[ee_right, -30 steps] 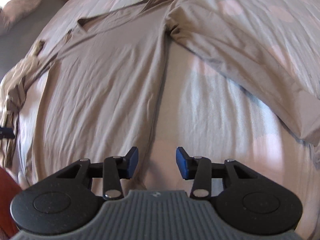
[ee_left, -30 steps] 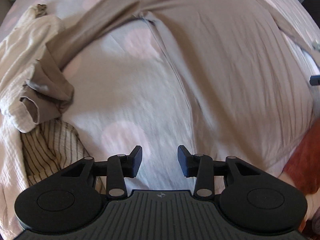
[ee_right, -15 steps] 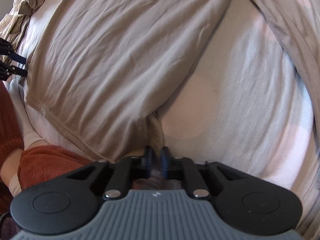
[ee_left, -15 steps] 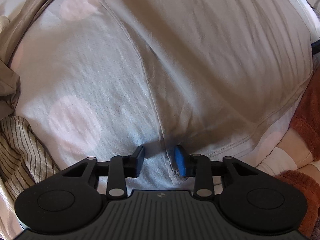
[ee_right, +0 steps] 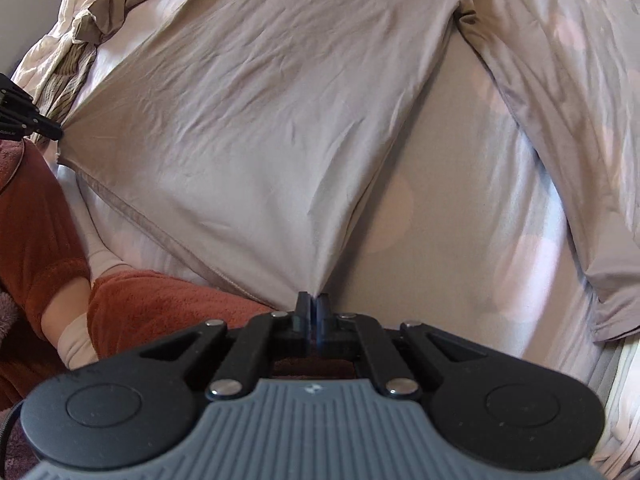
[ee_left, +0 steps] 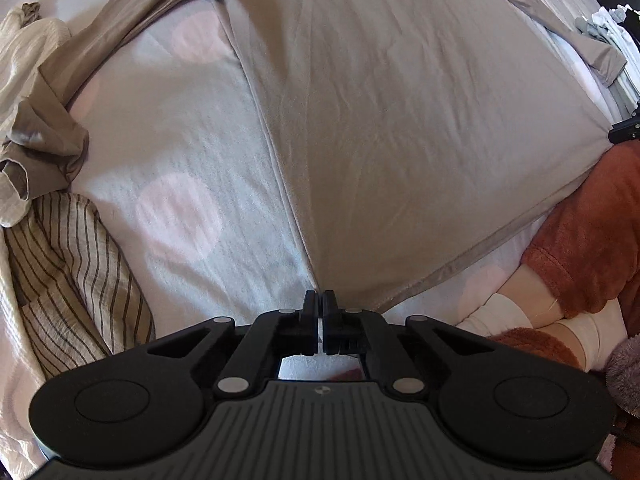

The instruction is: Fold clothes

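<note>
A taupe long-sleeved shirt [ee_left: 400, 120] lies spread front-down on the bed, its hem toward me. My left gripper [ee_left: 321, 300] is shut on the shirt's left hem corner. My right gripper [ee_right: 313, 303] is shut on the right hem corner of the same shirt [ee_right: 260, 120], and the cloth rises in a taut peak to its jaws. One sleeve [ee_left: 80, 80] runs off to the left onto a pile; the other sleeve [ee_right: 560, 140] lies straight along the right. Each gripper shows at the edge of the other's view: right gripper [ee_left: 626, 130], left gripper [ee_right: 24, 116].
The bed sheet [ee_left: 180, 200] is pale lilac with pink dots. A cream garment [ee_left: 28, 52] and a striped one [ee_left: 72, 272] are heaped at the left. A person's rust-coloured sleeve [ee_left: 592, 240] and legs sit at the near edge. Folded white cloth [ee_left: 616, 36] lies far right.
Both grippers came down to the hem and shut on its two corners, the right one first. Since then the corners have lifted and the shirt is pulled taut.
</note>
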Demonstrator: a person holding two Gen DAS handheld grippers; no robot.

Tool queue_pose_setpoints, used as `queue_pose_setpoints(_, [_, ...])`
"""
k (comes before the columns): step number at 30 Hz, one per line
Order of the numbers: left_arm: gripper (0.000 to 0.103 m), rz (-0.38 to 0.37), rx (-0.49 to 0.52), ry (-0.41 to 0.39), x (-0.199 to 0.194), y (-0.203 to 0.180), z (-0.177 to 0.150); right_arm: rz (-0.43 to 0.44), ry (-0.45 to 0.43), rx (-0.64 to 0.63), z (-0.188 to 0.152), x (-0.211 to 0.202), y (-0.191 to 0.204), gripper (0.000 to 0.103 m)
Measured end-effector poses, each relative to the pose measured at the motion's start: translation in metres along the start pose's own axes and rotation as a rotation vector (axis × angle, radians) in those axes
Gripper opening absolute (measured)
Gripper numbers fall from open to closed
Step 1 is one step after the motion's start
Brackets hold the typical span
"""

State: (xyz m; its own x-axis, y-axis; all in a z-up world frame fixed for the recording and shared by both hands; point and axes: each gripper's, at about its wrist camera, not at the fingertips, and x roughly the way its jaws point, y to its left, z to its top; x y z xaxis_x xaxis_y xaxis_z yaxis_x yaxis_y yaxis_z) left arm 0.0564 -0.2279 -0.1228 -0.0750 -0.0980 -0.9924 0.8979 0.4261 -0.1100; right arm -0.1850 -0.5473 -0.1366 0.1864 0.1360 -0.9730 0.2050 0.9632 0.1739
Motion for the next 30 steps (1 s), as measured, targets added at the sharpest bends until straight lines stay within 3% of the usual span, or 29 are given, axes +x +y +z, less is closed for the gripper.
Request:
queue_pose_setpoints(3, [0.000, 0.040, -0.031, 0.055, 0.015, 0.017, 0.015, -0.024, 0.031, 0.009, 0.003, 0.018, -0.005, 0.003])
queue_pose_setpoints(9, [0.000, 0.022, -0.088, 0.080, 0.030, 0.030, 0.017, -0.025, 0.079, 0.032, 0.005, 0.044, -0.016, 0.004])
queue_pose_setpoints(12, [0.000, 0.020, -0.108, 0.039, 0.022, 0.039, 0.018, -0.016, 0.051, 0.043, 0.004, 0.039, -0.023, 0.012])
queue_pose_setpoints(13, [0.000, 0.019, -0.115, 0.025, 0.019, 0.042, 0.019, -0.013, 0.037, 0.050, 0.003, 0.036, -0.026, 0.022])
queue_pose_setpoints(15, [0.000, 0.022, -0.140, -0.011, 0.011, 0.052, 0.018, -0.008, 0.000, 0.065, 0.002, 0.027, -0.028, 0.033])
queue_pose_setpoints(22, [0.003, 0.117, -0.288, -0.194, -0.030, 0.112, 0.013, -0.024, -0.210, 0.141, 0.015, -0.002, -0.032, 0.035])
queue_pose_setpoints(27, [0.007, 0.200, -0.324, -0.252, -0.035, 0.134, 0.018, -0.013, -0.349, 0.231, 0.035, -0.001, -0.035, 0.036])
queue_pose_setpoints(30, [0.016, 0.247, -0.338, -0.283, -0.035, 0.142, 0.021, 0.011, -0.414, 0.301, 0.047, 0.012, -0.031, 0.036])
